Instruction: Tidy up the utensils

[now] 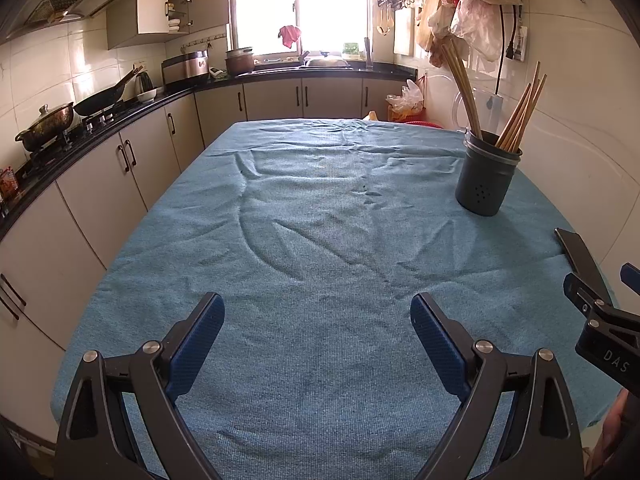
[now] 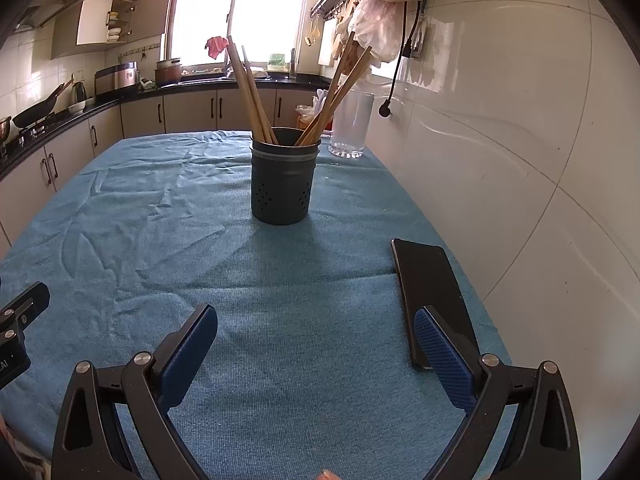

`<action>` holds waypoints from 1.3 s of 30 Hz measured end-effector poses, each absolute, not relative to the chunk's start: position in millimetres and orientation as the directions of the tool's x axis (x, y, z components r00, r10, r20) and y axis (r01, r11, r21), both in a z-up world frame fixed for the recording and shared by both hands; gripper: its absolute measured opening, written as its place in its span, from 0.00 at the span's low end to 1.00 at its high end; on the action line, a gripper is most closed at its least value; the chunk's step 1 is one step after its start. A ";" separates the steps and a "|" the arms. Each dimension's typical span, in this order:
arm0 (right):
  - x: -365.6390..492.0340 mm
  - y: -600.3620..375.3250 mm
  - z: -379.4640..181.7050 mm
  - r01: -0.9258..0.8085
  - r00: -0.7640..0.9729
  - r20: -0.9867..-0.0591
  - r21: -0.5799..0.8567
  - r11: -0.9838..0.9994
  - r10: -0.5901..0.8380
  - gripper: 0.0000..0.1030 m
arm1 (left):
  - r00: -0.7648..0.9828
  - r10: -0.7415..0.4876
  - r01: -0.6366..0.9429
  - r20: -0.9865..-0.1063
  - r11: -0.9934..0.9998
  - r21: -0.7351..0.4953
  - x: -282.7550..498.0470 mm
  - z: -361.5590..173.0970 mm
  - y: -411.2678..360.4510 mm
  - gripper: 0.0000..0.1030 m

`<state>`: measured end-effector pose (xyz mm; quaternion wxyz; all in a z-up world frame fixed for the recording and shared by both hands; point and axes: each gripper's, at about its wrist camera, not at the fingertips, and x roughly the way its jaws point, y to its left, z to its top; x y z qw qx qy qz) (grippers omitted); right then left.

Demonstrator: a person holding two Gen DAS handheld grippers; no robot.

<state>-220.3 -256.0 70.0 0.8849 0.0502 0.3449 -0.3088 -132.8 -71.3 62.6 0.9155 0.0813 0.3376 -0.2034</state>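
Note:
A dark grey utensil holder (image 1: 486, 174) (image 2: 285, 176) stands upright on the blue tablecloth (image 1: 320, 240) (image 2: 180, 208). Several wooden chopsticks (image 1: 520, 114) (image 2: 252, 92) stand in it, leaning left and right. My left gripper (image 1: 316, 316) is open and empty, low over the near middle of the cloth. My right gripper (image 2: 316, 332) is open and empty, near the front of the table, facing the holder. Part of the right gripper shows at the right edge of the left wrist view (image 1: 600, 312).
A black phone (image 2: 434, 296) (image 1: 576, 252) lies flat on the cloth by the right gripper's right finger. A clear plastic jug (image 2: 352, 124) stands behind the holder by the tiled wall. Kitchen counters with a stove and pots run along the left and back.

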 end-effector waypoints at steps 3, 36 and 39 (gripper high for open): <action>-220.7 -255.3 69.8 0.581 0.571 -0.642 -0.124 0.804 -0.512 0.98 | 0.690 -0.317 0.426 -0.651 0.905 0.011 -132.8 62.8 -71.3 0.91; -222.1 -256.2 67.6 0.584 0.566 -0.649 -0.120 0.803 -0.508 0.98 | 0.688 -0.318 0.429 -0.652 0.903 0.012 -134.2 61.6 -71.8 0.91; -222.0 -256.3 67.7 0.583 0.567 -0.649 -0.118 0.804 -0.507 0.98 | 0.689 -0.319 0.430 -0.651 0.903 0.013 -134.7 61.6 -72.0 0.91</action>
